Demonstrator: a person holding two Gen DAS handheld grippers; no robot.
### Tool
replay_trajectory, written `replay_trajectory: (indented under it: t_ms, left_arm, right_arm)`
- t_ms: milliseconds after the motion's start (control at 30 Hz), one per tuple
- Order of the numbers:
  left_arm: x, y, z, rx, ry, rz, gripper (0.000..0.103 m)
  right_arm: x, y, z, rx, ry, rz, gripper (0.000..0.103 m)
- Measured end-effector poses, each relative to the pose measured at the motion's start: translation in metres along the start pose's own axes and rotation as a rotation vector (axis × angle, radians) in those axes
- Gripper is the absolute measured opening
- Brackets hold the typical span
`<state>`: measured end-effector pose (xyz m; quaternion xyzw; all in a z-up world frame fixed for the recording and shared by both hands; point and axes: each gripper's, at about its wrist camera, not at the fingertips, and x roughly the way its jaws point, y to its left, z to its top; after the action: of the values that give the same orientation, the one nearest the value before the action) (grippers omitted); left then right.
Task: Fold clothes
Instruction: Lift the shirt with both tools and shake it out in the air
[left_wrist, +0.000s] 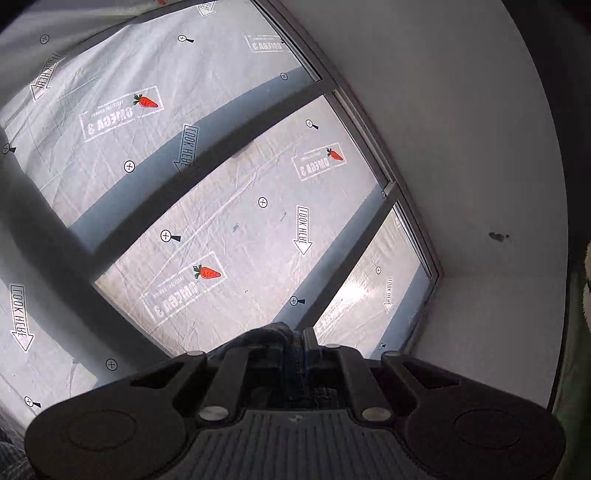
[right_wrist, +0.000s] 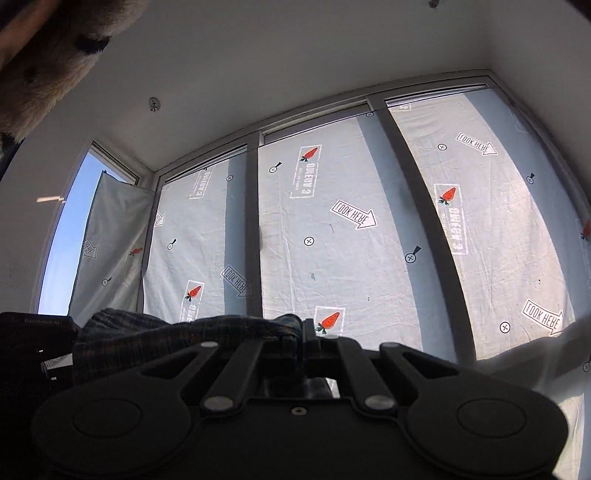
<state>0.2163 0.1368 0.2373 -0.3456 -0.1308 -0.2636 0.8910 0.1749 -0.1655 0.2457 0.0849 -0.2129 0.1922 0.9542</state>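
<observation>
Both wrist views look upward at a wall of windows. My left gripper (left_wrist: 295, 336) is shut on a bunch of dark blue plaid cloth (left_wrist: 271, 332) that bulges out between its fingers. My right gripper (right_wrist: 301, 332) is shut on the same kind of plaid garment (right_wrist: 155, 332), which stretches away to the left from its jaws in a long dark fold. Most of the garment hangs below both cameras and is hidden. At the left edge of the right wrist view a dark device (right_wrist: 33, 332) shows beside the cloth.
Window panes covered with printed white sheeting (right_wrist: 351, 258) fill the view, split by dark frame bars (right_wrist: 253, 229). White ceiling (left_wrist: 461, 147) lies above. A furry brown thing (right_wrist: 51, 62) hangs at the top left of the right view. A white fabric edge (right_wrist: 546, 354) shows at right.
</observation>
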Motion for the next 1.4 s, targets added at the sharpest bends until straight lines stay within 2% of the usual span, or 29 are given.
replay_trajectory:
  t_ms: [133,267,367,467,600,700,867,1000,1133,1200,1233,1267,1300,1333,1400]
  left_arm:
    - [-0.007,-0.039,0.019,0.010,-0.045,-0.066,0.009]
    - [-0.010,-0.063,0.025,0.007,-0.047,-0.110,0.010]
    - [-0.004,-0.064,0.014,0.023,-0.018,-0.068,0.010]
    - [0.010,-0.041,-0.005,-0.039,0.045,0.020,0.010]
    - [0.026,0.020,-0.044,-0.207,0.148,0.142,0.010]
    - [0.038,0.075,-0.085,-0.312,0.229,0.281,0.010]
    - [0.083,0.156,-0.133,-0.346,0.341,0.460,0.010]
    - [0.127,0.225,-0.168,-0.406,0.413,0.538,0.010]
    - [0.171,0.312,-0.225,-0.408,0.519,0.662,0.010]
    - [0.183,0.358,-0.259,-0.432,0.591,0.722,0.011]
    - [0.185,0.383,-0.278,-0.457,0.621,0.759,0.012]
    - [0.185,0.408,-0.296,-0.478,0.652,0.804,0.019]
    - [0.183,0.431,-0.314,-0.506,0.689,0.854,0.022]
    - [0.178,0.451,-0.328,-0.536,0.712,0.899,0.027]
    - [0.161,0.478,-0.347,-0.581,0.737,0.958,0.035]
  right_arm:
    - [-0.024,0.004,0.043,0.005,-0.071,0.083,0.003]
    - [-0.038,0.002,0.074,0.012,-0.121,0.151,0.003]
    - [-0.036,-0.007,0.071,0.019,-0.102,0.136,0.003]
    - [-0.019,-0.027,0.041,0.088,0.008,0.096,0.003]
    - [0.009,-0.067,-0.026,0.254,0.219,0.034,0.003]
    - [0.033,-0.095,-0.087,0.360,0.378,-0.007,0.003]
    - [0.087,-0.127,-0.186,0.362,0.548,-0.092,0.003]
    - [0.143,-0.157,-0.260,0.351,0.644,-0.175,0.003]
    - [0.195,-0.196,-0.357,0.375,0.789,-0.247,0.003]
    - [0.214,-0.215,-0.418,0.369,0.909,-0.306,0.004]
    - [0.222,-0.223,-0.448,0.363,0.985,-0.330,0.004]
    - [0.227,-0.231,-0.477,0.371,1.062,-0.360,0.007]
    - [0.231,-0.240,-0.506,0.388,1.143,-0.397,0.014]
    - [0.234,-0.246,-0.532,0.401,1.217,-0.425,0.014]
    - [0.234,-0.253,-0.566,0.390,1.304,-0.467,0.020]
